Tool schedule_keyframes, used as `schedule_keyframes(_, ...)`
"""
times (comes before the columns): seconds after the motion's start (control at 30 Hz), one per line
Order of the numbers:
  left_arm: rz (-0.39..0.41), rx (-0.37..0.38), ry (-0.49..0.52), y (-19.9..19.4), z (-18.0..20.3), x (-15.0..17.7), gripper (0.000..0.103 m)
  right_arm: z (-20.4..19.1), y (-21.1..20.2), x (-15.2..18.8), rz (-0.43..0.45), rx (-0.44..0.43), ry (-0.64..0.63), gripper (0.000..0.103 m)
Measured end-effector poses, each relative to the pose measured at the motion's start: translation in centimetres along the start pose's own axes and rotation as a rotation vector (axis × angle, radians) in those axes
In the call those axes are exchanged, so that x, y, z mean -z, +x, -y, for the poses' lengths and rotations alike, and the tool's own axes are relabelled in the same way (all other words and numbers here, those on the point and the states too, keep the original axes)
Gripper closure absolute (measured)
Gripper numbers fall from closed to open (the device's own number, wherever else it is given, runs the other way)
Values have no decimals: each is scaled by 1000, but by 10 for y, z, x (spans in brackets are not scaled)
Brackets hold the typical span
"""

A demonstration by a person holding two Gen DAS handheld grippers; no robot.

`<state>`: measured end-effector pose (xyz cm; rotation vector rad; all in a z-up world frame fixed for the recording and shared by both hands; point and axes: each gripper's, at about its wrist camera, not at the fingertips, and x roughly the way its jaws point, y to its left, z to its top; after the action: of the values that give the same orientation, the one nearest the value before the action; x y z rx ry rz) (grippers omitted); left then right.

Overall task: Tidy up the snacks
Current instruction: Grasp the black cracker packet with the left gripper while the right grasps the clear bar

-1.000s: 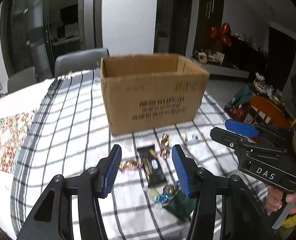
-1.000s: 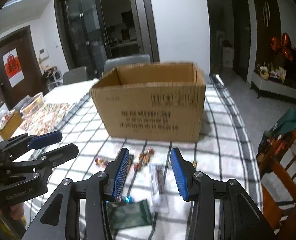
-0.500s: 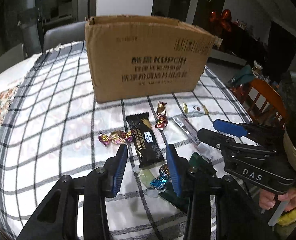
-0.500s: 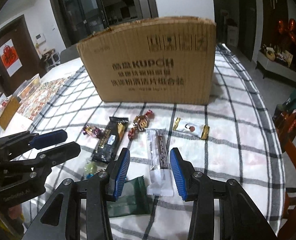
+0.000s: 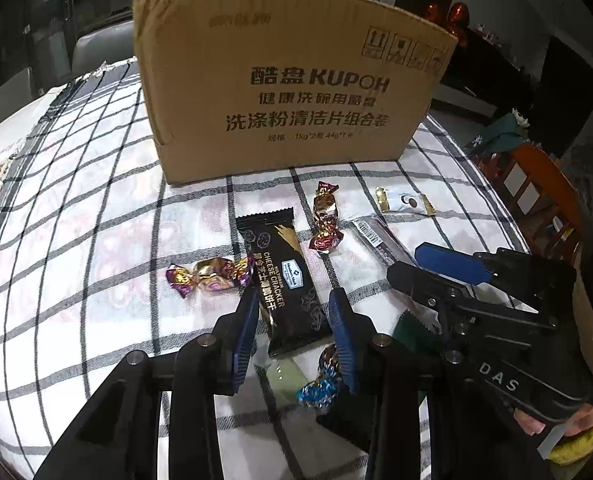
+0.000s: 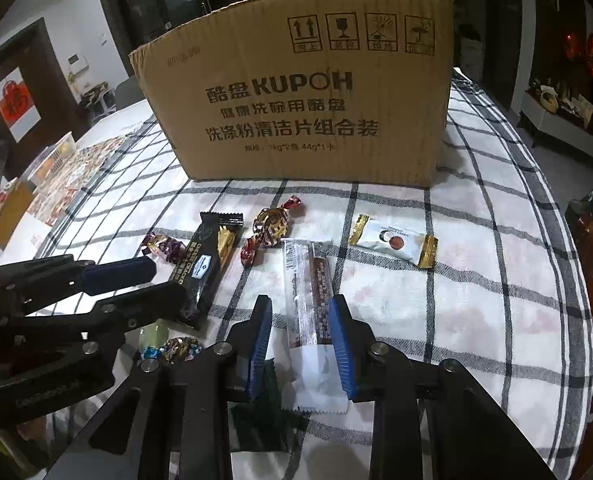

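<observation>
Left wrist: left gripper [image 5: 292, 312] closing astride cracker [image 5: 282, 276], not yet clenched; candies [image 5: 210, 274] at nine o'clock, box [image 5: 280, 92] at twelve. Right gripper [image 6: 300, 328] closing around bar [image 6: 310, 292], unclenched.

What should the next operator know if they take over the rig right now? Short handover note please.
Left gripper: jaws have just been closing around the black cheese cracker pack; pads not clearly pressing yet.
Right gripper: jaws have just been closing around the clear-wrapped brown bar; no firm pinch visible either.
Cardboard box stands behind the snacks on the checked tablecloth.
Still loose on the cloth: purple-gold candy, red-gold candy, white-gold sachet, blue-foil candy, green packet.
Done: nothing visibly boxed; the box's inside is hidden.
Left: grip, lift, box all.
</observation>
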<state>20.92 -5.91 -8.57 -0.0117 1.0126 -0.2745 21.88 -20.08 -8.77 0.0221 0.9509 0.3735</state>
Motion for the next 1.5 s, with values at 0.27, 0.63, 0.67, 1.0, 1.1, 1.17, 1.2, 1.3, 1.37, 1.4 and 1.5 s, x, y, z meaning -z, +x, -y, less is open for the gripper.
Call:
schedule_keyframes(0.27, -19, -40, 10, 15, 10, -4, 67, 11, 1, 1, 14, -26, 30, 86)
schedule_keyframes(0.63, -27, -73, -19, 16, 5, -2, 67, 12, 5, -3, 24, -59, 31, 84)
schedule_keyframes(0.67, -32, -71, -21, 17, 4, -2, 67, 11, 6, -3, 22, -56, 25, 81)
schedule_keyframes(1.0, -33, -125, -16, 29, 9, -8, 66, 2, 14, -5, -1, -21, -24, 74)
schedule_keyframes(1.1, -28, -140, -19, 31, 10, -10, 66, 6, 17, -6, -7, -28, -7, 74)
schedule_keyframes(1.17, -22, -147, -21, 32, 10, -11, 66, 5, 18, -7, -13, -20, -6, 75)
schedule_keyframes(1.2, -18, -147, -21, 32, 10, -11, 66, 6, 18, -8, -13, -19, -4, 75)
schedule_keyframes(1.3, -8, -140, -18, 32, 10, -10, 72, 4, 17, -7, -9, -12, -10, 78)
schedule_keyframes(1.37, -5, -123, -29, 31, 7, -10, 72, 3, 15, -6, -4, -15, -4, 78)
schedule_keyframes(1.4, -4, -117, -35, 30, 5, -10, 72, 3, 14, -6, 0, -15, -3, 78)
schedule_keyframes(1.5, 1, -96, -44, 25, 2, -7, 72, 0, 8, -5, 17, -7, 0, 79)
